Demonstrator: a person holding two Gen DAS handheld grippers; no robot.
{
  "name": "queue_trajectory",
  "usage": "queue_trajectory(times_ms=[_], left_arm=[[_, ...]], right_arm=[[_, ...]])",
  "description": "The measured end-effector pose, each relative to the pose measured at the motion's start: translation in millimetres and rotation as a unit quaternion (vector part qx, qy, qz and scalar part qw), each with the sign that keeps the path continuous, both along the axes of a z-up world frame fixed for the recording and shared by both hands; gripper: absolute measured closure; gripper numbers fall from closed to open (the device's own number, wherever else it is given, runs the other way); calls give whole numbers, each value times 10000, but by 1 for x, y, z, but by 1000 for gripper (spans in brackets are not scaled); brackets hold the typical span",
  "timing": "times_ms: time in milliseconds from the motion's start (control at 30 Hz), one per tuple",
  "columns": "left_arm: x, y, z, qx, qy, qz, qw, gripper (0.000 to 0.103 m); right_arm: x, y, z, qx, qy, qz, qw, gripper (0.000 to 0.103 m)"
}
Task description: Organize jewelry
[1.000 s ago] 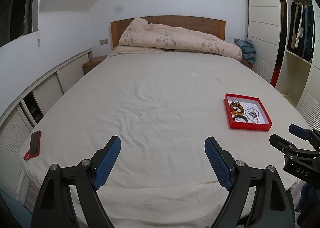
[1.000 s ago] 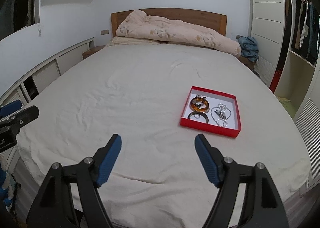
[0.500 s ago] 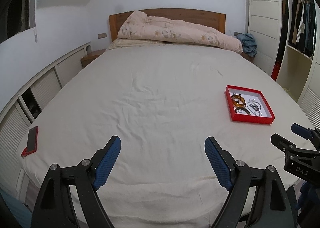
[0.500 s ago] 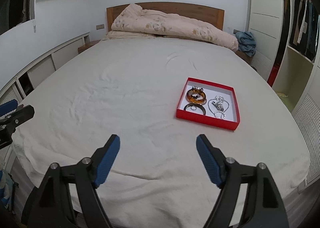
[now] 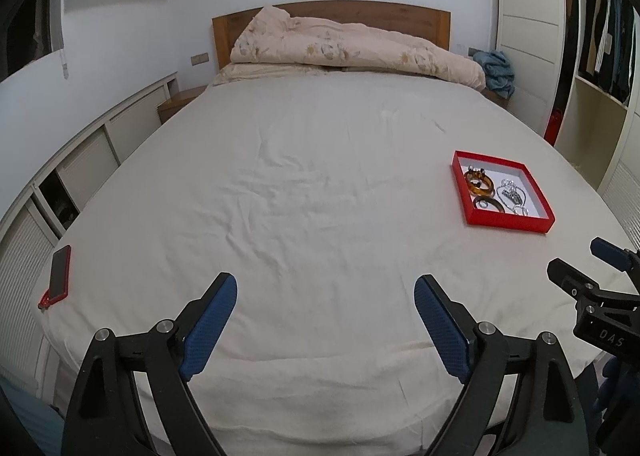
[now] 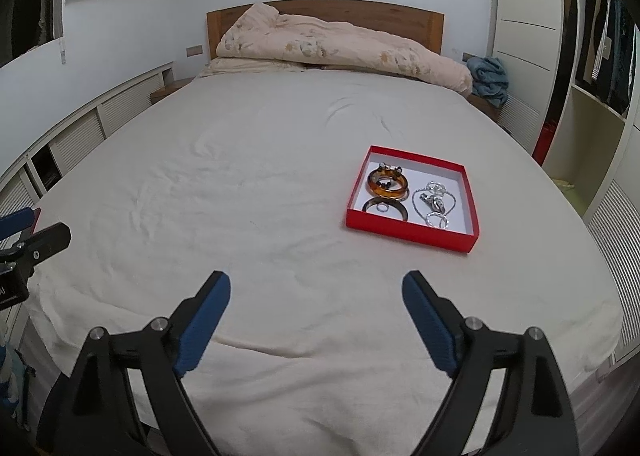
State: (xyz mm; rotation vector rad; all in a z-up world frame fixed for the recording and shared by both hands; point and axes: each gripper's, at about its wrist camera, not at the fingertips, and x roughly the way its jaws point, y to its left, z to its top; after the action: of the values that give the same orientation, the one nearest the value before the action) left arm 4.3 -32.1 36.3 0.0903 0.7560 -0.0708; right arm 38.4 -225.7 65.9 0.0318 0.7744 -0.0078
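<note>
A shallow red box [image 6: 412,234] with a white inside lies on the bed's right half; it also shows in the left wrist view [image 5: 508,223]. In it are an amber bangle [image 6: 387,184], a dark bangle [image 6: 386,210] with a small ring inside, and a tangle of silver chain and rings [image 6: 434,204]. My right gripper [image 6: 316,288] is open and empty above the bed's near edge, short of the box. My left gripper [image 5: 325,292] is open and empty, to the left of the box. The right gripper's fingers [image 5: 576,280] show at the left view's right edge.
The bed [image 6: 240,176] has a cream sheet with a rolled quilt [image 6: 340,46] at the headboard. A phone in a red case [image 5: 59,272] lies at the bed's left edge. Low cabinets run along the left wall, a wardrobe [image 6: 592,56] stands at right.
Both grippers have moved forward and tilted slightly, so the red box looks nearer and larger in the right view. Both stay open and empty.
</note>
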Motion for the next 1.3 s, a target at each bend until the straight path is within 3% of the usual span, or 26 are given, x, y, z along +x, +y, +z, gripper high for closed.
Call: queue_trajectory(times_ms=[1300], left_arm=[[16, -11, -36, 27, 263, -130, 9996, 5]], right_arm=[[10, -14, -21, -92, 42, -201, 9997, 15]])
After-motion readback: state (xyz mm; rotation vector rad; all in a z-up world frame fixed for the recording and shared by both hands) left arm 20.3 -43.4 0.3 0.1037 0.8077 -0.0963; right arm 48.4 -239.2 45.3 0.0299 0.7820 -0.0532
